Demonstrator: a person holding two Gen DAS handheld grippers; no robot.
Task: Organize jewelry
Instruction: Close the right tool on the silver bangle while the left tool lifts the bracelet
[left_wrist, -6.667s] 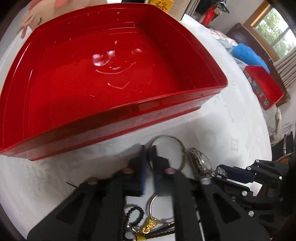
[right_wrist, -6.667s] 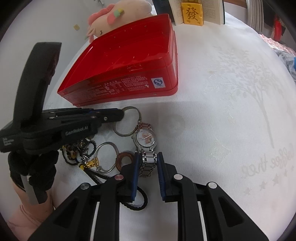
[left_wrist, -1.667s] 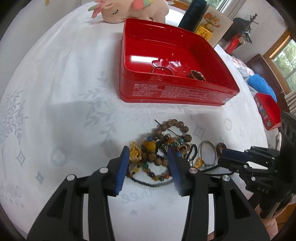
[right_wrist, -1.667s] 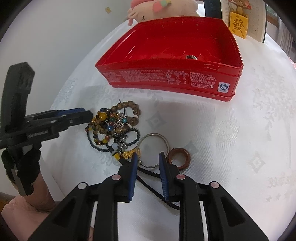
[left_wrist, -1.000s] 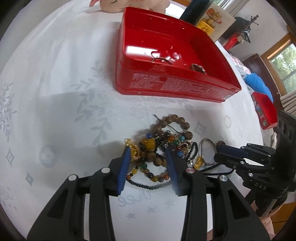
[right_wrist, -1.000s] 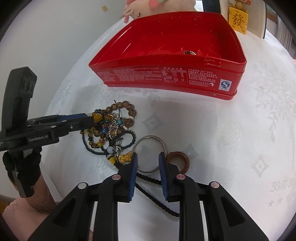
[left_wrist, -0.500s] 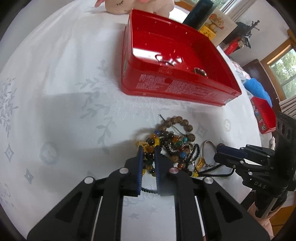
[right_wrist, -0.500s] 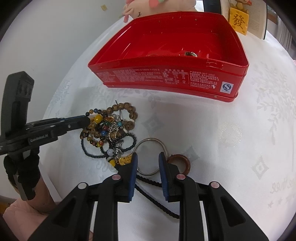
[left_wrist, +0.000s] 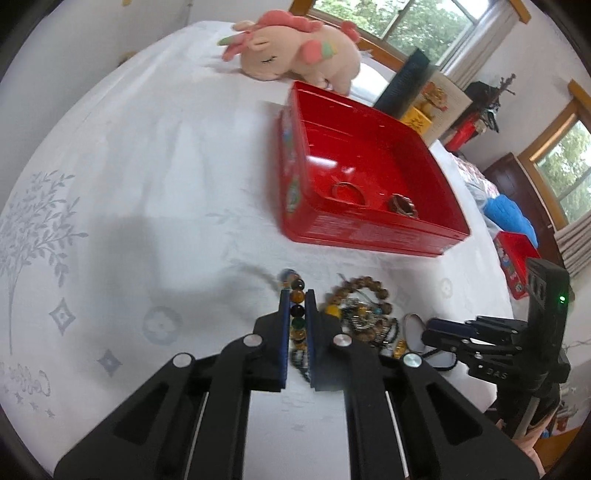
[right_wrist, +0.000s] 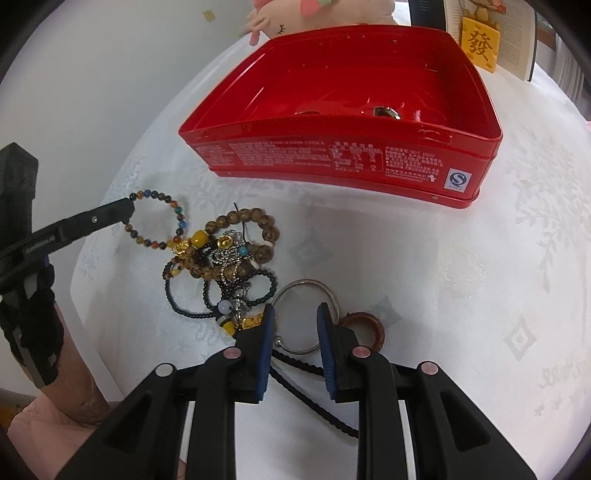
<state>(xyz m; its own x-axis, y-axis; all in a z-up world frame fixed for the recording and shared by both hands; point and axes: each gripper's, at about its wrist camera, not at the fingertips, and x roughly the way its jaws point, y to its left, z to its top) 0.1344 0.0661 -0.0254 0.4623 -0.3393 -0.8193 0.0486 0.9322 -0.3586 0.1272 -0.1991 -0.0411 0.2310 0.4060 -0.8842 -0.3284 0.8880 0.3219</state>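
My left gripper (left_wrist: 296, 295) is shut on a multicoloured bead bracelet (left_wrist: 297, 314), pulled out of the jewelry pile (left_wrist: 364, 314); in the right wrist view the bracelet (right_wrist: 159, 221) stretches left from the pile (right_wrist: 221, 266) to the left gripper (right_wrist: 127, 210). My right gripper (right_wrist: 295, 314) is open, its fingers either side of a silver bangle (right_wrist: 306, 317), beside a brown ring (right_wrist: 364, 330). The red tin (left_wrist: 369, 184) holds a bangle (left_wrist: 345, 192) and a watch (left_wrist: 402, 205).
A pink plush unicorn (left_wrist: 295, 55) lies behind the tin on the white tablecloth (left_wrist: 129, 184). A book and a yellow card (right_wrist: 480, 44) stand at the back. A black cord (right_wrist: 306, 373) lies under the right gripper. A small red box (left_wrist: 515, 258) sits far right.
My left gripper closed on the coloured bead bracelet and drew it left and up out of the pile. The right gripper stayed open over the bangle.
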